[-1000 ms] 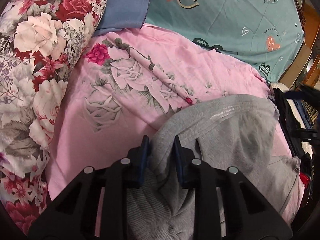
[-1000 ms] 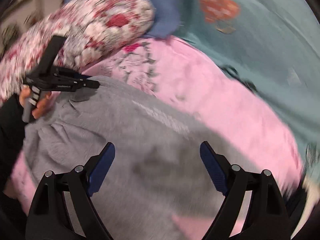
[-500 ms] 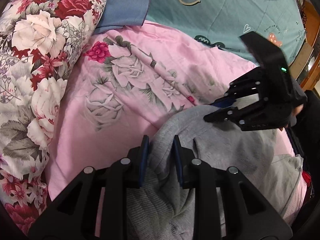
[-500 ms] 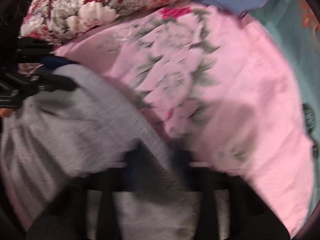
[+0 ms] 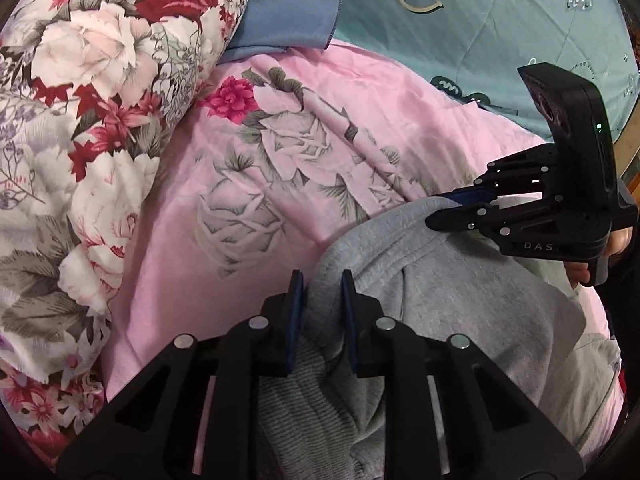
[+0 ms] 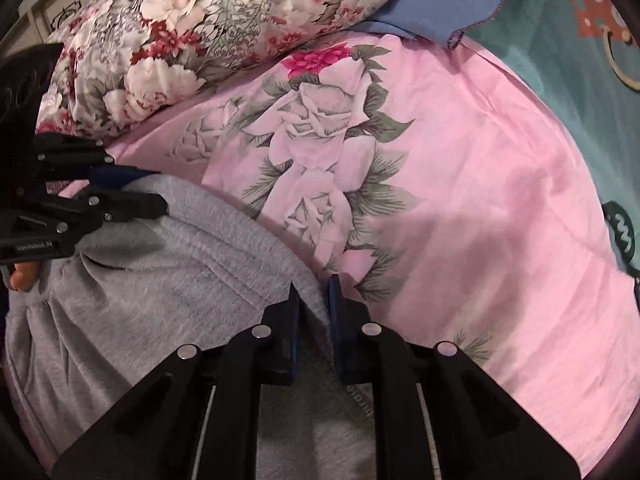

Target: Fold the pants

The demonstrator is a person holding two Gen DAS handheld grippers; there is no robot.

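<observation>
Grey pants (image 5: pixel 460 300) are lying bunched on the pink flowery sheet (image 5: pixel 248 216), near the big flower pillow (image 5: pixel 100 92). Both tongs have just been closing. The left gripper (image 5: pixel 323 300) is pinching the near left edge, and the right gripper (image 6: pixel 313 300) is pinching the right edge.

The sweatpants (image 5: pixel 460 300) are matt grey jersey knit with a ribbed waistband. Under each tool (image 5: pixel 323 280) the pink floral sheet (image 5: pixel 248 208) looks smooth, faintly sheeny cloth. The tools are matt black plastic with shiny metal rivets.
</observation>
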